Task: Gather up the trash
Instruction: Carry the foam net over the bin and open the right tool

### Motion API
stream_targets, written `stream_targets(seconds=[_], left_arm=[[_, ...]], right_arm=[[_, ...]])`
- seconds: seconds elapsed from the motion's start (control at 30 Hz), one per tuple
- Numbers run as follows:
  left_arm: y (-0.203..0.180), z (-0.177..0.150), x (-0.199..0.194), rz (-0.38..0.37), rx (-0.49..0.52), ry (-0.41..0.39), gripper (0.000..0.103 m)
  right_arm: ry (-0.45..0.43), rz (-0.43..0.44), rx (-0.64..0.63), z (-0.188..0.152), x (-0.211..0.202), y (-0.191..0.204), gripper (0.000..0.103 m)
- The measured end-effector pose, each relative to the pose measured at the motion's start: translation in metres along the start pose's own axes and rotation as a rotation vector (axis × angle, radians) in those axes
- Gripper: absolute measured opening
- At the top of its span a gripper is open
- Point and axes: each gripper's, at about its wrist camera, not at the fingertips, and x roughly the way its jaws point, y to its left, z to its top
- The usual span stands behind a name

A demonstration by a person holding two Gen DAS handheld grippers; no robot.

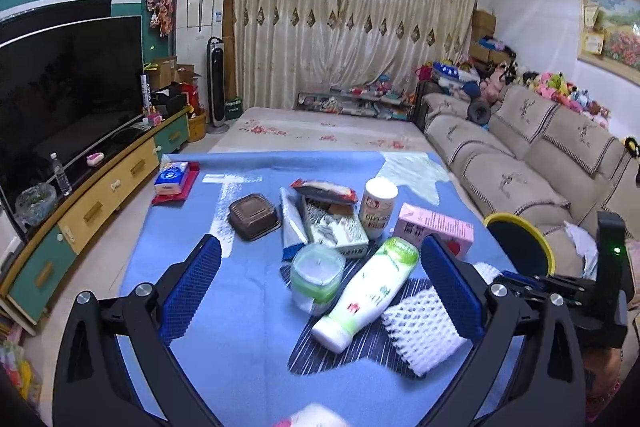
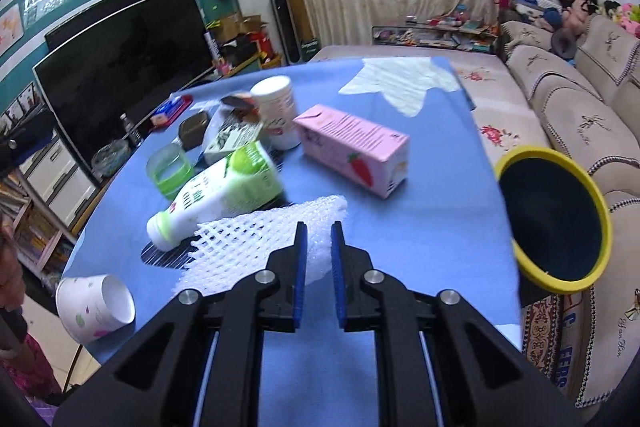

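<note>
Trash lies on the blue tablecloth. My left gripper stands open above a green-and-white bottle lying on its side and a green-lidded jar; nothing touches its pads. My right gripper is shut on a white foam net, whose corner is pinched between the blue pads. In the left wrist view the same foam net trails from the right gripper. A yellow-rimmed black bin stands off the table's right edge, by the sofa.
Behind the bottle lie a pink carton, a white cup, a brown box, wrappers and a tissue pack. A paper cup lies at the near left edge. A sofa runs along the right, a TV cabinet along the left.
</note>
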Motion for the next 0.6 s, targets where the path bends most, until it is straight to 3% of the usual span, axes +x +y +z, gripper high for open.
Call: stream_targets(seconds=[0.13,0.37,0.6], left_arm=[[-0.004,0.000,0.022,-0.025,-0.009,0.038,0.098],[-0.011,0.003,0.034,-0.037,0.008,0.025,0.098],[-0.012,0.005,0.042,-0.047,0.012,0.025,0.098]], right_arm=[[-0.015,-0.031,0.012,0.004,-0.007,-0.006,0.011],[-0.066,-0.095,0.028,0.016,-0.030,-0.024,0.011],[-0.159,-0.236,0.088,0.034,-0.068,-0.075,0.011]])
